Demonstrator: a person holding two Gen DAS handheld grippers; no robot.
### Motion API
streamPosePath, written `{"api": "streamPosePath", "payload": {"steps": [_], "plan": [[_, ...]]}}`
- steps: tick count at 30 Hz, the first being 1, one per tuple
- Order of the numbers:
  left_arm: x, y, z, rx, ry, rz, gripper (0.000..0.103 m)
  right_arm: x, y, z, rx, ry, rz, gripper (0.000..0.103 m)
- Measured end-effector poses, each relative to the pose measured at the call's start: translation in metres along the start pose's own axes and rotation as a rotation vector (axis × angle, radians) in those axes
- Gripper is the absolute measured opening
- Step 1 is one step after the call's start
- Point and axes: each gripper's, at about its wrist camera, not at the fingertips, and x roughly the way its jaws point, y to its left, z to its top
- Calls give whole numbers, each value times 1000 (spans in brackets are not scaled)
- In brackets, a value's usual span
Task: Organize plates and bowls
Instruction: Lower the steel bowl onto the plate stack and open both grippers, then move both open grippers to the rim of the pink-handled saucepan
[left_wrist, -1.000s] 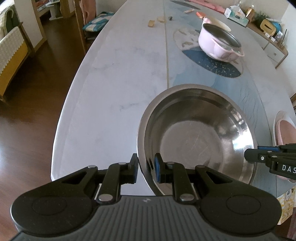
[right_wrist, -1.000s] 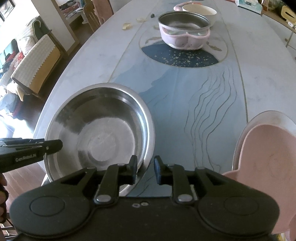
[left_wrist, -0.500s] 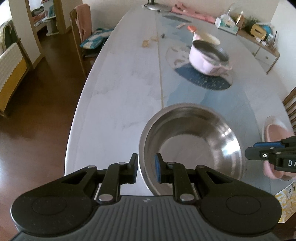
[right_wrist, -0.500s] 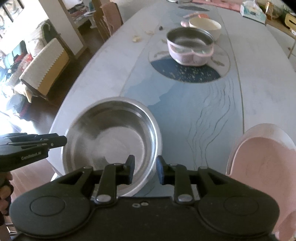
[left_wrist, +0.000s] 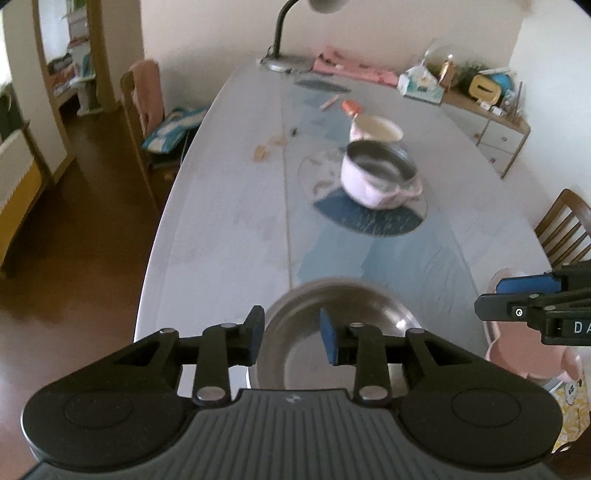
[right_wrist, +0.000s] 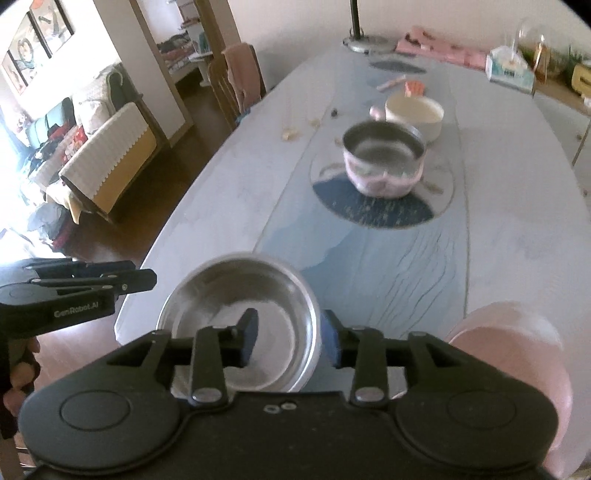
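Observation:
A steel bowl (left_wrist: 347, 321) (right_wrist: 236, 295) rests on the near end of the table. My left gripper (left_wrist: 291, 332) hangs above its left rim. The jaws are opening, the pads touch nothing, and the bowl lies well below them. My right gripper (right_wrist: 290, 334) hangs above the bowl's right rim, jaws likewise opening and free of it. Each gripper shows in the other's view: the right gripper (left_wrist: 517, 310) and the left gripper (right_wrist: 92, 288). A pink plate (left_wrist: 524, 350) (right_wrist: 517, 354) lies at the near right corner.
Farther up the long oval table (left_wrist: 229, 229) a pink pot with a steel inside (left_wrist: 380, 177) (right_wrist: 384, 162) stands on a round mat, with a cream bowl (left_wrist: 376, 129) (right_wrist: 413, 114) behind it. A desk lamp (left_wrist: 284, 55), small bits and cloths lie at the far end. Chairs stand on both sides.
Both grippers have risen away from the steel bowl, which stays on the table and looks smaller. The jaws of both have spread wider. More of the room's far end shows.

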Motion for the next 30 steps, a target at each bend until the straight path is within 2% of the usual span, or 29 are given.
{"api": "streamPosePath", "payload": {"steps": [3, 6, 8, 10, 12, 15, 23, 30], "plan": [[-3, -9, 15, 16, -22, -11, 32, -9, -6, 11, -19, -24, -4, 44], [-1, -19, 33, 28, -38, -19, 34, -17, -16, 25, -38, -51, -13, 51], [1, -26, 45, 34, -57, -14, 60, -21, -23, 34, -49, -69, -20, 58], [4, -34, 58, 49, -90, -4, 67, -24, -32, 46, -56, -85, -25, 61], [9, -42, 70, 66, -103, 0, 67, -26, -43, 59, -59, -102, -31, 64], [19, -50, 90, 65, -111, 0, 74, -24, -61, 78, -57, -122, -31, 68], [61, -65, 133, 50, -101, -3, 76, -1, -101, 118, -68, -176, -41, 99], [114, -75, 163, 26, -61, 24, 76, 40, -128, 148, -65, -140, -57, 99]]}}
